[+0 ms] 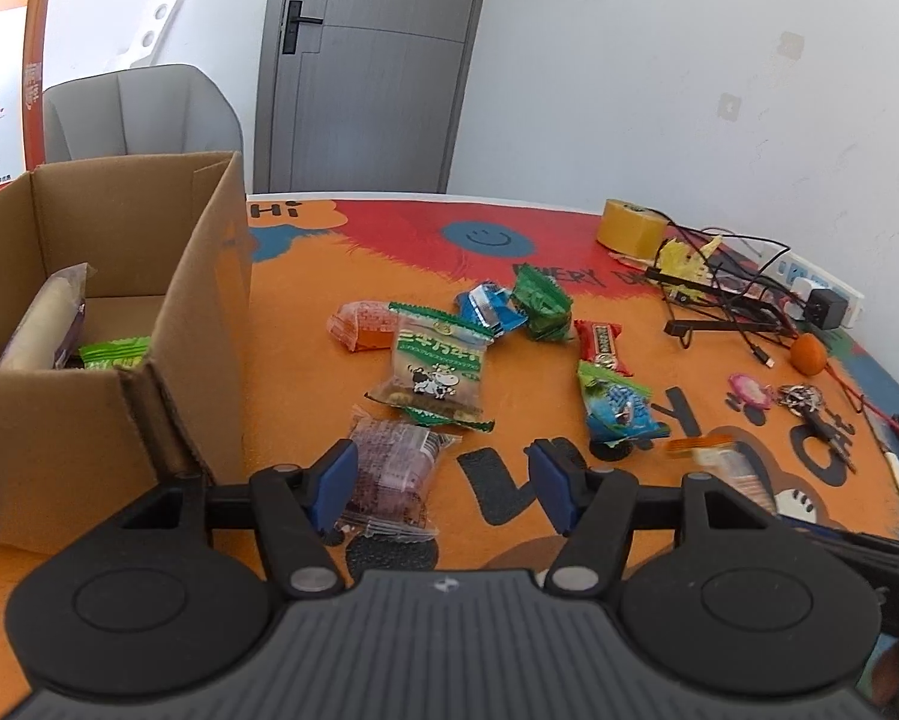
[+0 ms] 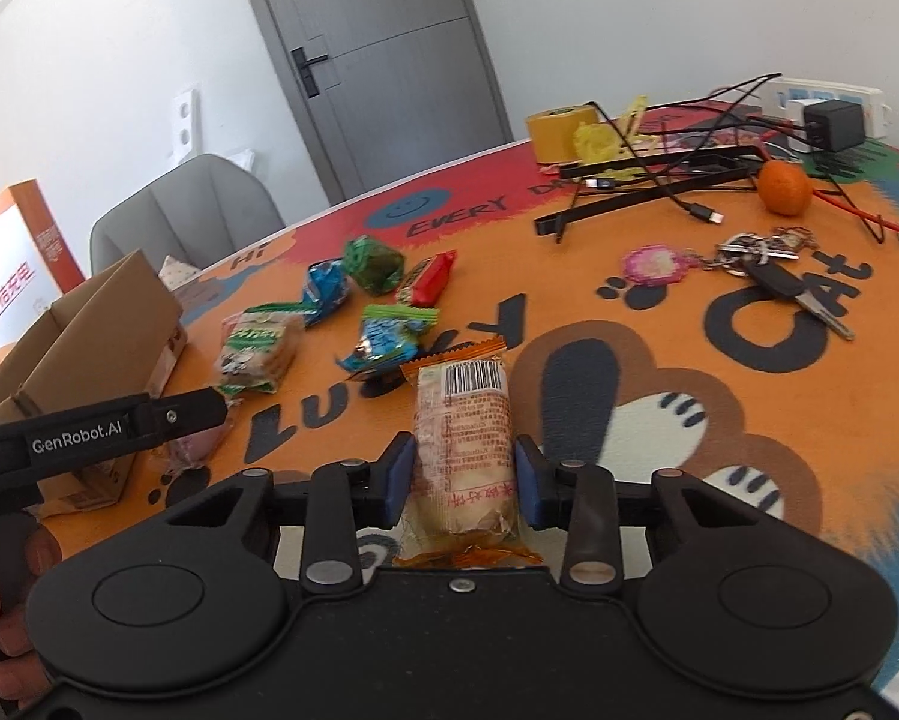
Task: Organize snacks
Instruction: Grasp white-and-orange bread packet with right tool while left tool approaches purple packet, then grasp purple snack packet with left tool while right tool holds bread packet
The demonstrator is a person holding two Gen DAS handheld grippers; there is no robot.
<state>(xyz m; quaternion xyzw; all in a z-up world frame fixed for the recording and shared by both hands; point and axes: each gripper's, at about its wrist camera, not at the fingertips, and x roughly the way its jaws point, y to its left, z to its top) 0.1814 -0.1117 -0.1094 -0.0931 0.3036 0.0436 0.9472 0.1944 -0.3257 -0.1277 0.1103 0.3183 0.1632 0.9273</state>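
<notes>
Several snack packets lay loose on the tabletop (image 1: 305,324), which was covered by an orange cartoon mat, in a room with white walls and a grey door (image 1: 365,60).

The right hand-held gripper (image 2: 461,477) had its blue pads pressed on both sides of an orange-edged snack packet (image 2: 464,420), holding it just above the mat. The left hand-held gripper (image 1: 440,483) stood wide open over a purple packet (image 1: 389,468), gripping nothing. A cardboard box (image 1: 89,312) stood at the left with two snacks already inside, and a grey chair (image 1: 143,114) was behind it. Cables, a tape roll (image 1: 629,228), an orange fruit (image 2: 782,188) and keys (image 2: 773,264) lay at the far right side.
</notes>
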